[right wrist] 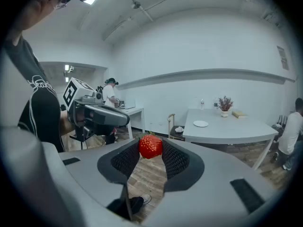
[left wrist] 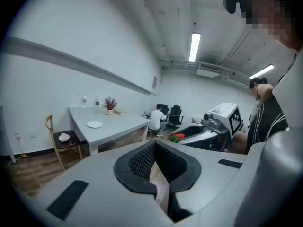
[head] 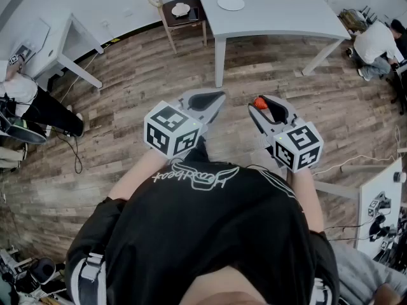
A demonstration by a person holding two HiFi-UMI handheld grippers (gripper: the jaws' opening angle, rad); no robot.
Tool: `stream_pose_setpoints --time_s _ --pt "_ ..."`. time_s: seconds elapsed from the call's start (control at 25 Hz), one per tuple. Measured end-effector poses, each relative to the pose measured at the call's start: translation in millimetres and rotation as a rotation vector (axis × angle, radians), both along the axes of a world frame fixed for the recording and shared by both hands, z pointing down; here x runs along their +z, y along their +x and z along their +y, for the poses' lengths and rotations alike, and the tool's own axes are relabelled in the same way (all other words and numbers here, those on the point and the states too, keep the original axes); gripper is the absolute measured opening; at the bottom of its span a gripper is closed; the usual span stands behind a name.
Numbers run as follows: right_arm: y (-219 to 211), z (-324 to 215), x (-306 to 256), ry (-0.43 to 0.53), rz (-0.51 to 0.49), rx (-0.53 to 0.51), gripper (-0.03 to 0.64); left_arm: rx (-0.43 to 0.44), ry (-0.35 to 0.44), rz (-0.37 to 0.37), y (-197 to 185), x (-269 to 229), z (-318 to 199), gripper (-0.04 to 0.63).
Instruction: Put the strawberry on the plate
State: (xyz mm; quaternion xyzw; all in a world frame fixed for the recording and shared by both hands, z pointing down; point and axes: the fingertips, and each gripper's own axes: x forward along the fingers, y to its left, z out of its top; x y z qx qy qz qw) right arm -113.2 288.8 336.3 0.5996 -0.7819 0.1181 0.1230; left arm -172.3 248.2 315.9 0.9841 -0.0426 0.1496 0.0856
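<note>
A red strawberry (right wrist: 150,146) sits between the black pads of my right gripper (right wrist: 151,150), which is shut on it near the tips. In the head view the strawberry (head: 260,103) shows at the front of the right gripper (head: 264,105), held over the wooden floor at waist height. My left gripper (head: 213,98) is beside it, its jaws meeting at the tips with nothing in them (left wrist: 155,144). The white plate (head: 231,3) lies on the grey table (head: 280,18) some way ahead, near its left end. The plate (right wrist: 200,124) is far from both grippers.
A wooden chair (head: 183,13) with a small white thing on its seat stands left of the table. A potted plant (right wrist: 225,103) and a book stand at the table's far end. A seated person (head: 376,43) is at the right, a white desk (head: 60,40) at the left.
</note>
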Motion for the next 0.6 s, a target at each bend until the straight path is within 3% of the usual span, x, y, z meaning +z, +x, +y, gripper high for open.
stream_pose_setpoints --time_s 0.6 --pt "6.9 5.2 2.3 -0.003 -0.014 0.007 0.132 -0.002 -0.037 -0.013 7.1 9.3 6.7 0.008"
